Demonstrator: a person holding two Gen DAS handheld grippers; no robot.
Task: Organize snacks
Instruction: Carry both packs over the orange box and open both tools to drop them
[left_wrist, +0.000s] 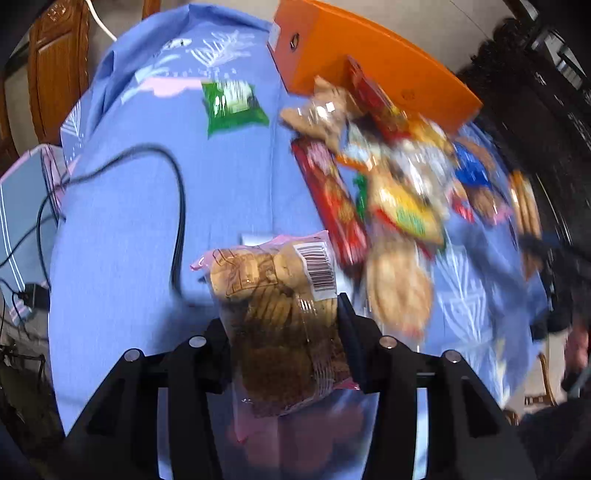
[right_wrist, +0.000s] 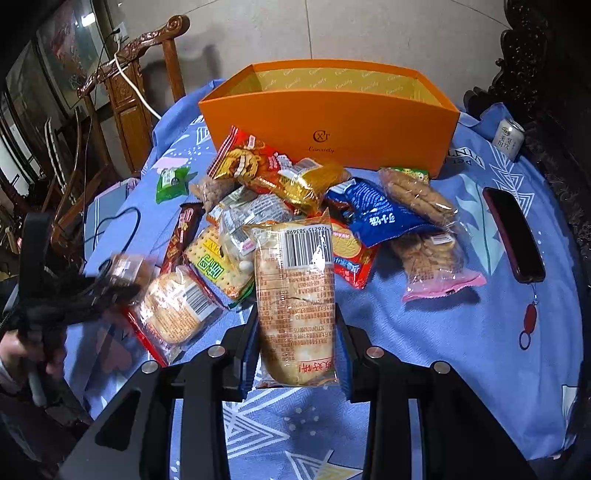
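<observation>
Clear plastic is wrapping the brown cookie pack (left_wrist: 280, 310) that the left gripper (left_wrist: 284, 321) is pinching, lifted in front of the orange box (right_wrist: 332, 122). The right gripper (right_wrist: 297, 332) is clamping a rice cracker pack (right_wrist: 295, 295) (barcode up), also in front of that box. The snack pile (right_wrist: 295, 206) is lying against the box's front wall on the blue tablecloth (right_wrist: 443, 350).

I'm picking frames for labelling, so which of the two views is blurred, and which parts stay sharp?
Left wrist view: the snack pile and orange box are smeared by motion, while the cookie pack clamped in the left hand-held gripper stays fairly sharp. Right wrist view: mostly crisp, barcode on the cracker pack readable; only the left hand-held gripper at the left edge is blurred.
</observation>
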